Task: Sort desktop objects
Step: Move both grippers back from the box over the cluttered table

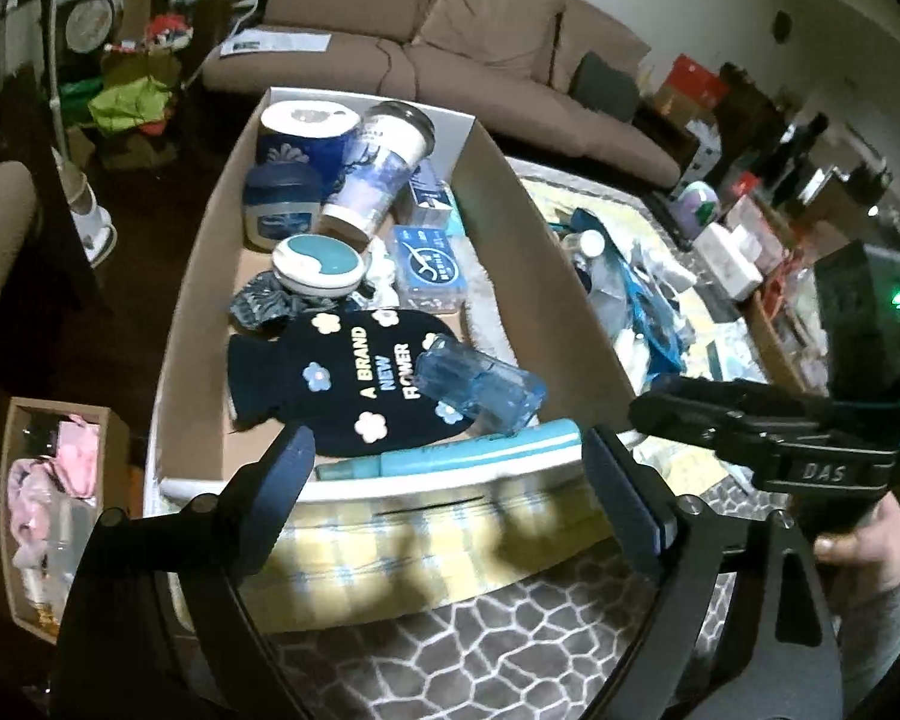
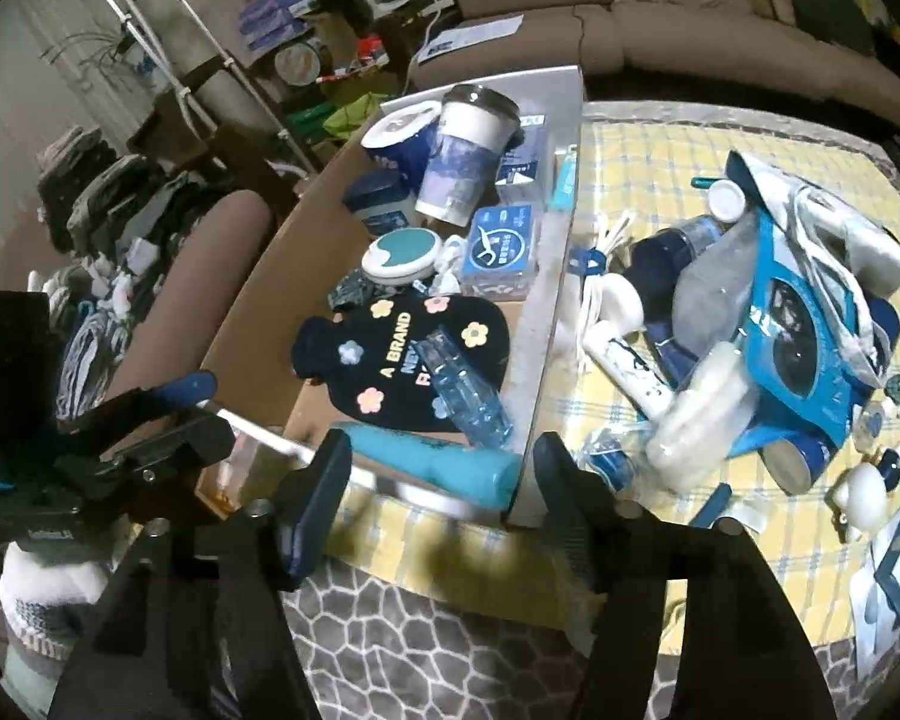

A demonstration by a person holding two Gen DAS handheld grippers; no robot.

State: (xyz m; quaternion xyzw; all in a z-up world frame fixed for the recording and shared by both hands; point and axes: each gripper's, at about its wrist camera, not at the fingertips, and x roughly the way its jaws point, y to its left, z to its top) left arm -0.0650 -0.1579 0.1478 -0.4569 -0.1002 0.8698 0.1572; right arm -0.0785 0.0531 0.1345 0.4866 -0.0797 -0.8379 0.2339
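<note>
I hold both grippers wide and empty before the cardboard box (image 1: 198, 252). The teal tube (image 1: 450, 450) lies inside it, just beyond my left gripper (image 1: 450, 480). The pile (image 2: 780, 324) lies beyond my right gripper (image 2: 444, 480), to its right.

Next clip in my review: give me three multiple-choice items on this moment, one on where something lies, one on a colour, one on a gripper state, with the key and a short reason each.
1. Where does the clear blue plastic bottle lie?
A. on the black flowered cover in the cardboard box
B. on the sofa
C. in the right gripper

2. What colour is the tube along the box's near wall?
A. red
B. teal
C. black

3. How is the left gripper?
A. shut on the tube
B. shut on nothing
C. open

Key: 1 A, the bottle rests across the black flowered cover inside the cardboard box. 2 B, it shows teal in both views. 3 C, its fingers stand wide apart, empty.
</note>
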